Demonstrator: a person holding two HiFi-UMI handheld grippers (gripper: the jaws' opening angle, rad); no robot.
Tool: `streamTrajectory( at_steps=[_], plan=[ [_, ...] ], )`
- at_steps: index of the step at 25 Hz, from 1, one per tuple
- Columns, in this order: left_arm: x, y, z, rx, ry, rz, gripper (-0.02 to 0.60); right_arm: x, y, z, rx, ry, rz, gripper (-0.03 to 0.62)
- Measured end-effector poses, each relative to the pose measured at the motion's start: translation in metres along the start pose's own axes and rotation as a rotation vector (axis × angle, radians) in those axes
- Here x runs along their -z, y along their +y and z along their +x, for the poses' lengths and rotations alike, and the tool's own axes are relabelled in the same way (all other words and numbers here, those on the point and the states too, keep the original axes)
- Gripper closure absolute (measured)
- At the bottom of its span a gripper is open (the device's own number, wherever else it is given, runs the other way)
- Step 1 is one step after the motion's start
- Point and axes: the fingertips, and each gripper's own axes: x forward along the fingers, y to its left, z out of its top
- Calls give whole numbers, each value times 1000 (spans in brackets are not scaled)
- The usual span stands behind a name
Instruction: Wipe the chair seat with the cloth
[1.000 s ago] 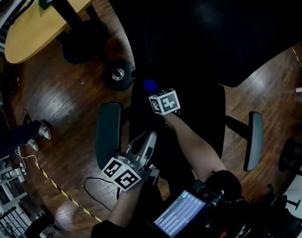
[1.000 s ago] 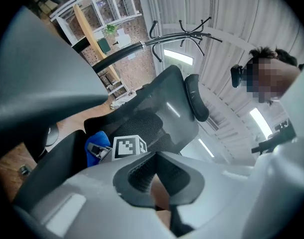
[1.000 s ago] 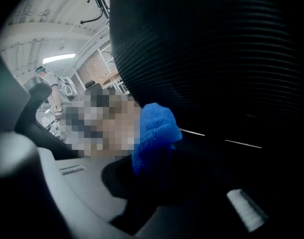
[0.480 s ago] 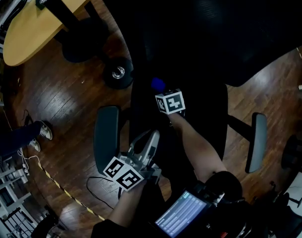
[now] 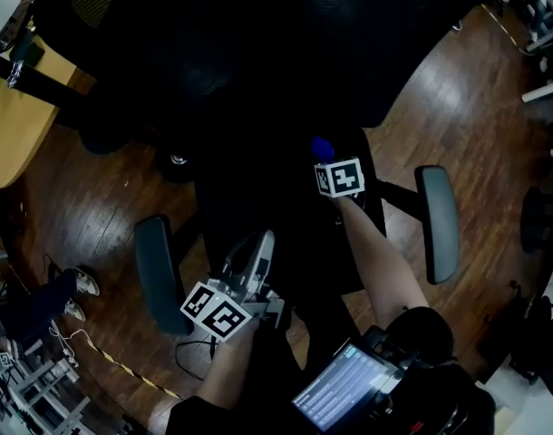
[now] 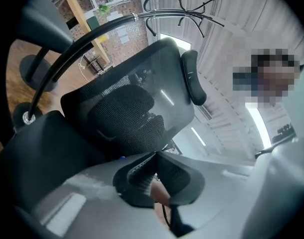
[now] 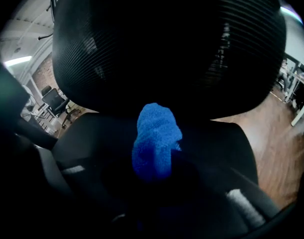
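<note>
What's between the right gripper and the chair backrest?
The blue cloth, clamped in the right gripper, sticks out over the seat toward the backrest; the right gripper view shows it.

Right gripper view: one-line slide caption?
Right gripper clamps a blue cloth, black chair seat below, mesh backrest ahead.

In the head view I get the cloth (image 5: pixel 323 147) only as a small blue spot past the marker cube of the right gripper (image 5: pixel 329 163). The chair seat (image 5: pixel 276 208) beneath is too dark for me to read its surface. In the right gripper view the fingers (image 7: pixel 243 206) sink into shadow and swallow the cloth's lower end. The bench (image 5: pixel 6 120) is cut off at the left edge. The print on the screen (image 5: pixel 342 394) is too small to read.
</note>
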Motion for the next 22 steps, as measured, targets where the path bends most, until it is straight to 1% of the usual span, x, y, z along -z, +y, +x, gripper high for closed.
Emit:
streamTrajectory(
  at_steps=[3, 5, 8, 10, 13, 15, 17, 20, 22],
  plan=[
    [9, -6, 10, 17, 27, 5, 588, 12, -30, -19, 40, -8, 35, 546],
    [12, -6, 16, 24, 36, 6, 588, 16, -42, -25, 49, -19, 57, 546],
    [16, -6, 21, 28, 48, 8, 588, 18, -45, -27, 50, -21, 55, 546],
    [16, -5, 21, 27, 51, 8, 588, 17, -45, -28, 66, -29, 39, 546],
    [11, -1, 17, 24, 39, 2, 588, 16, -39, -30, 73, -51, 45, 546],
    [6, 0, 11, 18, 25, -1, 588, 18, -21, -27, 36, -45, 60, 546],
    [2, -1, 5, 5, 5, -3, 588, 18, 10, -22, -25, -33, 42, 546],
    [-7, -4, -7, -20, -32, -6, 588, 11, 85, -13, -179, -31, 0, 546],
    [-16, -4, -18, -35, -55, -8, 588, 9, 138, -4, -267, -19, -28, 546]
  ],
)
